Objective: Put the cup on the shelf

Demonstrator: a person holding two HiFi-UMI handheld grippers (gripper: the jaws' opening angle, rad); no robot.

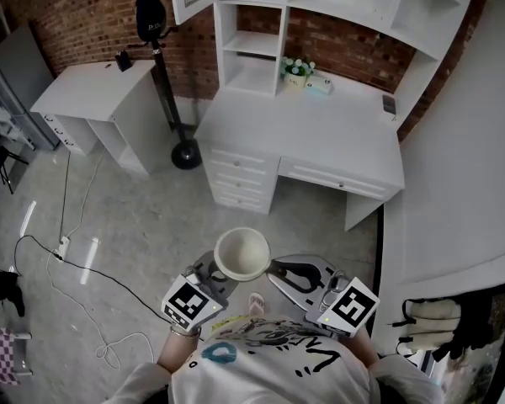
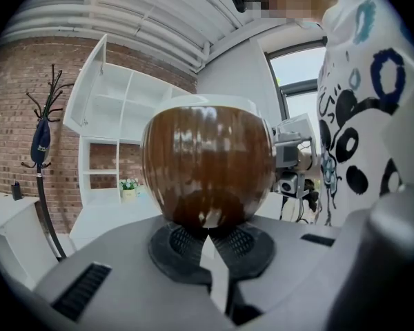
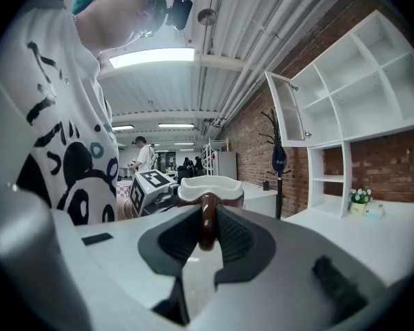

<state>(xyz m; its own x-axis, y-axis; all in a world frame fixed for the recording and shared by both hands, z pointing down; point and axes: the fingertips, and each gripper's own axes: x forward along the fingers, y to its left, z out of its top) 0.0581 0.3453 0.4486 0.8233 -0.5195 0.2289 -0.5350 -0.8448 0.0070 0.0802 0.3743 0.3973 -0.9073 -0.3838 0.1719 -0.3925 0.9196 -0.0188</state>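
The cup point(image 1: 242, 253), brown outside and white inside, hangs upright over the floor in front of my chest. My left gripper point(image 1: 221, 273) is at its left. In the left gripper view the cup's glossy body point(image 2: 207, 164) fills the middle, and the pads point(image 2: 183, 241) are shut at its base. My right gripper point(image 1: 278, 269) is shut on the cup's brown handle point(image 3: 207, 219), with the white rim point(image 3: 210, 187) beyond it. The white shelf unit point(image 1: 252, 57) stands far ahead on a white desk point(image 1: 320, 133).
A small flower pot point(image 1: 296, 70) sits in the shelf's lowest bay. A coat stand point(image 1: 156, 49) and a white side table point(image 1: 93, 91) stand left of the desk. Cables point(image 1: 84, 276) lie on the concrete floor at the left. A white counter point(image 1: 454, 200) runs along the right.
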